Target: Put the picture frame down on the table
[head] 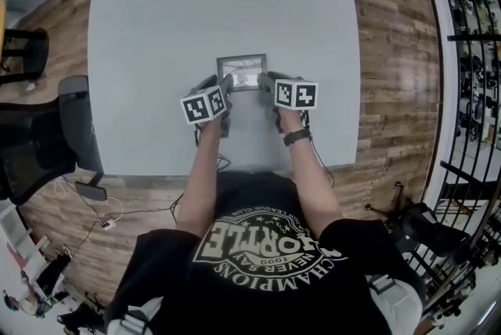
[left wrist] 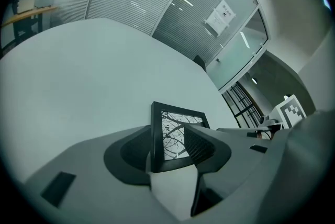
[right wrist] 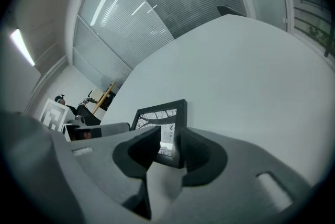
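Head view shows a small rectangular picture frame (head: 242, 72), black-rimmed and glossy, at the near middle of the smooth pale grey table (head: 156, 28). The left gripper (head: 225, 85) and right gripper (head: 264, 83) each have ribbed black jaws clamped on opposite side edges of it.

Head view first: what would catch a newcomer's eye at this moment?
The small dark picture frame stands out near the middle of the large pale grey table, with a black-and-white branch picture in it. It is clamped from both sides: the left gripper has its jaws on the frame's left edge and the right gripper on its right edge.
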The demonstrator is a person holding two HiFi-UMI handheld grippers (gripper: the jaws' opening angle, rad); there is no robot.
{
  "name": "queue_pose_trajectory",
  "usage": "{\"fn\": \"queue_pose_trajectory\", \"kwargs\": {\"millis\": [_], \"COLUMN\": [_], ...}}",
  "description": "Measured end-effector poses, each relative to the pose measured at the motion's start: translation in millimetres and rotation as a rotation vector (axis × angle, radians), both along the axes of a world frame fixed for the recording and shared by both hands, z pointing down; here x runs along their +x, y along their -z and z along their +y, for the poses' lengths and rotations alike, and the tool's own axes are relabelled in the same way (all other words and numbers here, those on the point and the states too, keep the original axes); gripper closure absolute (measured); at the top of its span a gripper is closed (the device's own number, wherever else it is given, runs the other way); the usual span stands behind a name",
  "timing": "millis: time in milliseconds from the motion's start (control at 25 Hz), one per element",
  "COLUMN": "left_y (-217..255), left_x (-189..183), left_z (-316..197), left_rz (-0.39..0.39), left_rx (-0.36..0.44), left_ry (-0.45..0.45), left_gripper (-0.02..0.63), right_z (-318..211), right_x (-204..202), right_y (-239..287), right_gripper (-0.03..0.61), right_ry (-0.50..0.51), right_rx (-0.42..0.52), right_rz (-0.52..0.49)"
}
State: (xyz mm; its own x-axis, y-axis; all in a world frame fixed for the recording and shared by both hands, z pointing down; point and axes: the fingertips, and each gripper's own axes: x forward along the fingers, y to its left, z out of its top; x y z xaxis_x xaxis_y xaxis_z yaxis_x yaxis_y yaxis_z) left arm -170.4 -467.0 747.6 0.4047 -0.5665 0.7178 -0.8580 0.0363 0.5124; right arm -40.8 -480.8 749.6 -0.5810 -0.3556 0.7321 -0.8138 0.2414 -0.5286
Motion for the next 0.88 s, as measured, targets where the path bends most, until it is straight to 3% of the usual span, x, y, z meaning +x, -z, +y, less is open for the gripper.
{"fn": "queue_pose_trajectory", "kwargs": {"millis": [240, 440, 680, 880], "left_y": [33.7, 74.0, 151.8, 207.1], "left_x": [-4.2, -0.8, 10.2, 18.4], "left_z": [10.3, 25.0, 49.9, 82.3], "left_rz": [-0.04, -0.111, -0.164, -0.233], "left_rx": [0.079, 0.202, 0.429, 0.564], "left_ry": [0.014, -0.018, -0.004, 0.008], "left_gripper": [0.433, 0.433, 0.434, 0.476], "right_z": [-3.8, 6.2, 33.8, 65.6], "right_x": [-0.1, -2.2, 15.7, 27.3], "right_y": [42.8, 97.5, 168.3, 219.9], "right_gripper": [0.462, 0.463, 0.465, 0.473], "right_ry": [0.013, 0.008, 0.05, 0.054], "right_rx": [0.167, 0.332, 0.606, 0.753], "right_rz": [-0.02, -0.091, 0.011, 0.048]}}
